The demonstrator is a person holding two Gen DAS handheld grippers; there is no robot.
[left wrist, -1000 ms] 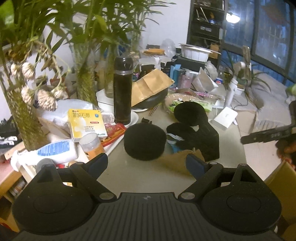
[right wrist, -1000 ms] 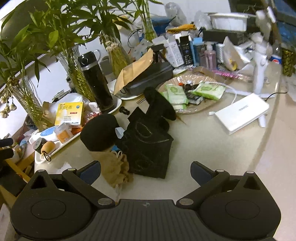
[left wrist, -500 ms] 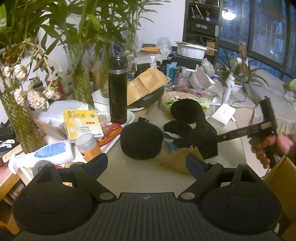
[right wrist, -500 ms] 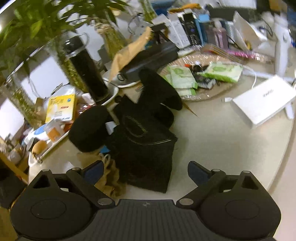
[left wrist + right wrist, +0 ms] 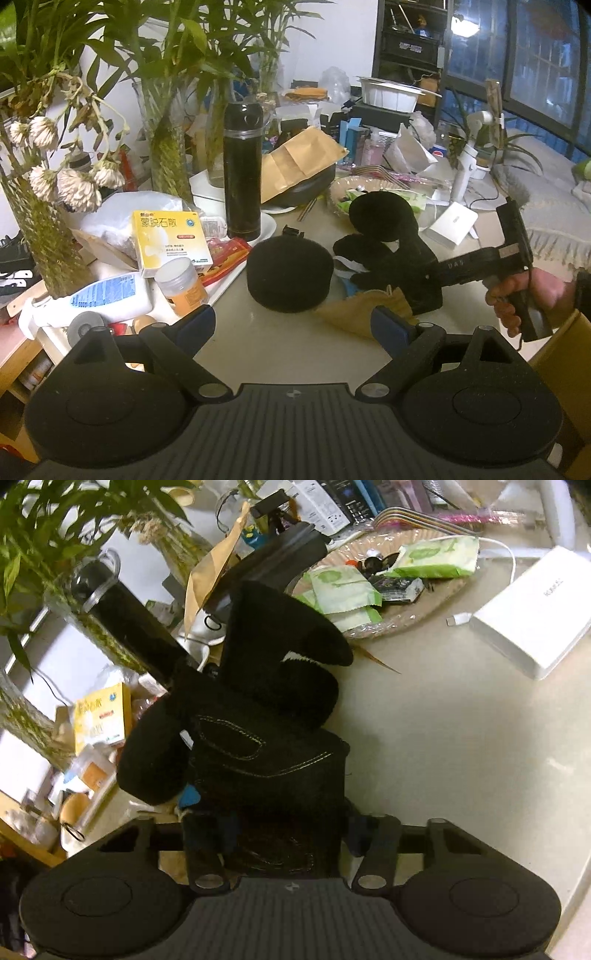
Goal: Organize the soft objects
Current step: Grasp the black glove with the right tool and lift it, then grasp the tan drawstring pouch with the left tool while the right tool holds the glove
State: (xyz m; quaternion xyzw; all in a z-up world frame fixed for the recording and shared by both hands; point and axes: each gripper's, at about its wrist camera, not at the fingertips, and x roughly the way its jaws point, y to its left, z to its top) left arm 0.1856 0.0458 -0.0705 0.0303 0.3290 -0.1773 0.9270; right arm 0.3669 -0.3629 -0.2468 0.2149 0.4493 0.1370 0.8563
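A heap of black soft things (image 5: pixel 384 243) lies mid-table, with a round black foam piece (image 5: pixel 288 273) to its left and a tan cloth pouch (image 5: pixel 362 310) in front. My left gripper (image 5: pixel 293 325) hovers open short of them, holding nothing. From the right, a hand (image 5: pixel 528 291) brings my right gripper (image 5: pixel 432 277) against the heap. In the right wrist view, the right gripper (image 5: pixel 291 834) has its jaws closing on a black stitched pouch (image 5: pixel 266 775), and its pads meet the pouch's sides. Black fuzzy pieces (image 5: pixel 280 638) lie beyond the pouch, with the foam piece (image 5: pixel 151 760) to its left.
A black flask (image 5: pixel 242 173), a yellow medicine box (image 5: pixel 170 240), jars and glass vases of plants (image 5: pixel 37 221) crowd the left. A wicker tray (image 5: pixel 436 602) of green packets and a white box (image 5: pixel 532 616) sit at the right. Bare tabletop (image 5: pixel 443 738) lies right of the heap.
The right gripper came down and forward onto the heap, and its jaws narrowed from wide open around the black stitched pouch. The left gripper stayed where it was, open.
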